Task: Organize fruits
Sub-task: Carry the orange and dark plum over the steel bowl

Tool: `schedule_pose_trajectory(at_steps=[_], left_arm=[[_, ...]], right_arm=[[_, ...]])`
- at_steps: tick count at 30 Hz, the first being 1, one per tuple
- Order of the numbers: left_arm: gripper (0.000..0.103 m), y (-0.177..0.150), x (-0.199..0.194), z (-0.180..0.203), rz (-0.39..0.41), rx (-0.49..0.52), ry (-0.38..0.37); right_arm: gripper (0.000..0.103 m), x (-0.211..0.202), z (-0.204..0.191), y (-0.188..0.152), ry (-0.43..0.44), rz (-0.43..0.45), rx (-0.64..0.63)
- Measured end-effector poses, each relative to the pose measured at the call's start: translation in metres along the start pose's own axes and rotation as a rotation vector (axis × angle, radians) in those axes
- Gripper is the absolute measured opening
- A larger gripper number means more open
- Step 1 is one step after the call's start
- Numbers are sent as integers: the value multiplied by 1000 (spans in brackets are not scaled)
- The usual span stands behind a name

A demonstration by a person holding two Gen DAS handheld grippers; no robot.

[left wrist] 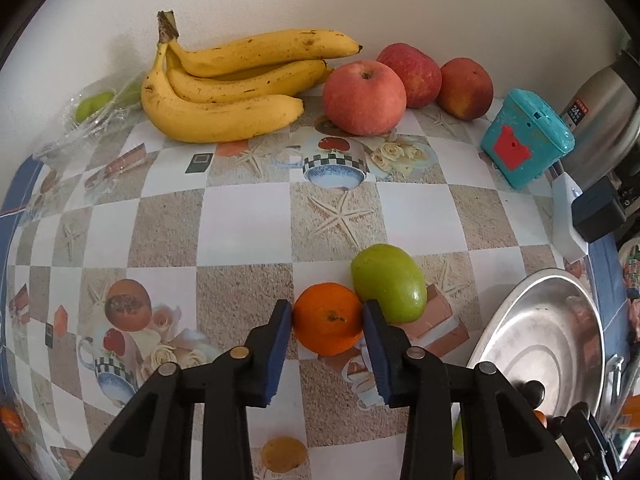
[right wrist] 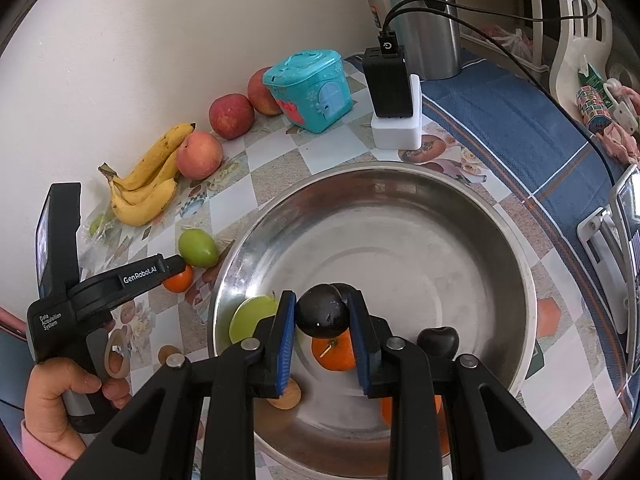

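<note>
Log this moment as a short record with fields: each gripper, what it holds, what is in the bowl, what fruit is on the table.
left gripper: closed on the orange, which sits on the table
right gripper: closed on a dark plum, above the bowl
bowl: green fruit, orange fruit, another dark plum
on the table: bananas, three apples, green mango beside the orange

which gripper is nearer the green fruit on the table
Left. The left gripper is shut on the orange that touches the green fruit. The right gripper holds a dark plum over the bowl.
</note>
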State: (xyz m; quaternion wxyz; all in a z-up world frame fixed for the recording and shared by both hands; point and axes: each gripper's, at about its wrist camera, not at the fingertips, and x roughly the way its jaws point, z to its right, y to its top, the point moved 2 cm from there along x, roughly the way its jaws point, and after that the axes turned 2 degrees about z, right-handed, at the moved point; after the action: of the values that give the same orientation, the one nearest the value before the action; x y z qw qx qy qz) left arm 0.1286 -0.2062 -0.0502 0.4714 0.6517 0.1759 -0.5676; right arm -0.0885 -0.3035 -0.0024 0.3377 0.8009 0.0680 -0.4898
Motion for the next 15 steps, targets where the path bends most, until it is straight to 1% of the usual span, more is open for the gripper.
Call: schedule_pose_trajectory(at_steps=[3,7,9,15], left_arm=[[37,-2,-2,-2,3,-22,-13],[37,-5,-5,-9,-12,-86,-73],[37,-8,-9,-9,-9,-95,-82],[37,-22,-35,0,23,-138,-147]], right_arm=[[27,0,0,0,2,-1,2],[27,0,0,0,6,-3,12],[27,0,0,0,10,-2,13],[27,0,0,0,16,-4,16]])
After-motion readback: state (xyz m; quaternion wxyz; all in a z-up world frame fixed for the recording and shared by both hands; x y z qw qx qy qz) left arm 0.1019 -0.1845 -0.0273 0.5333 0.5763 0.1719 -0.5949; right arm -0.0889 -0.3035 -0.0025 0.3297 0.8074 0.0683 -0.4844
